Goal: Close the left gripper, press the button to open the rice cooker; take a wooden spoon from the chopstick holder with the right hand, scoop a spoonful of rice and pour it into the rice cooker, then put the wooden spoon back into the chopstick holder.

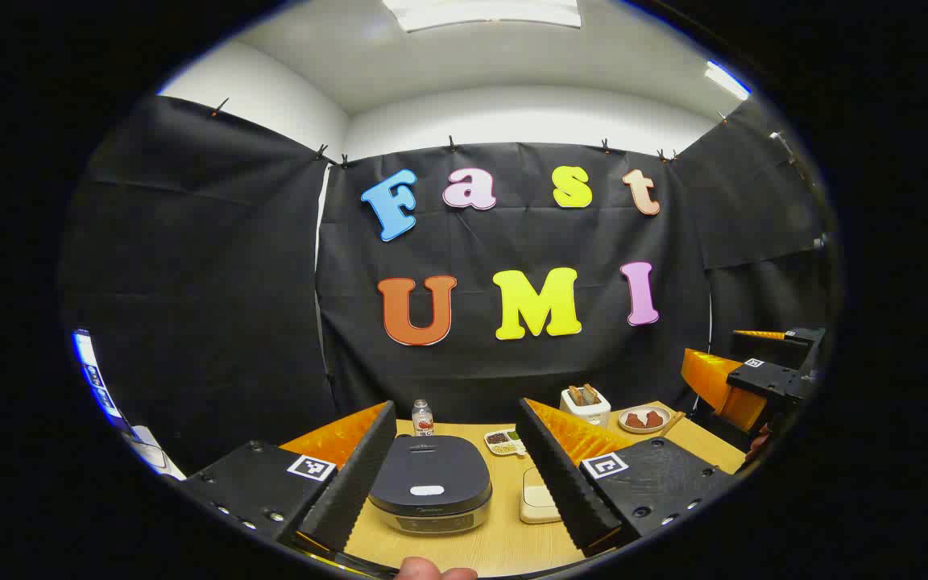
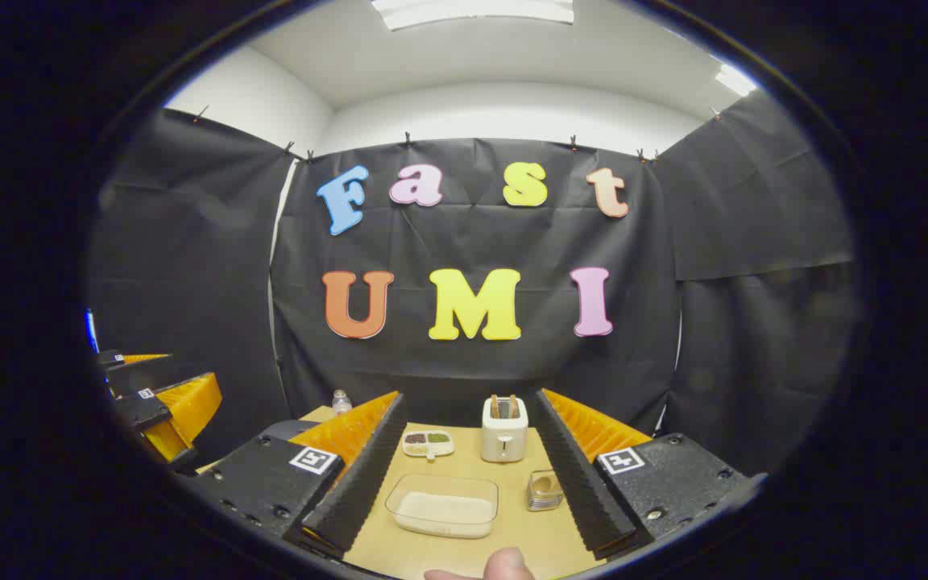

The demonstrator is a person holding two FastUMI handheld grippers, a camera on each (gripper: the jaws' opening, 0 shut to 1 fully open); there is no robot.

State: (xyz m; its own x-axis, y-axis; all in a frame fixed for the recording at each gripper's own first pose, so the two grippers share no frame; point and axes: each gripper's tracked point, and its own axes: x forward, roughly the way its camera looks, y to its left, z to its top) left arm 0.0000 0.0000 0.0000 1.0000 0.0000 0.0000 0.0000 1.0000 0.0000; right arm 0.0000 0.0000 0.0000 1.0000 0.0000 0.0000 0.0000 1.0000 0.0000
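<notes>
Facing shut rice cooker [image 1: 430,483], label unreadable

In the left gripper view we see the rice container [image 1: 539,495] partly hidden behind that gripper's right finger, and the plate [image 1: 644,419] holds reddish pieces too small for us to identify. In the right gripper view the chopstick holder [image 2: 545,490] is half covered by the right finger, its contents too small to tell, and the rice cooker [image 2: 291,427] hides behind the left finger.
</notes>
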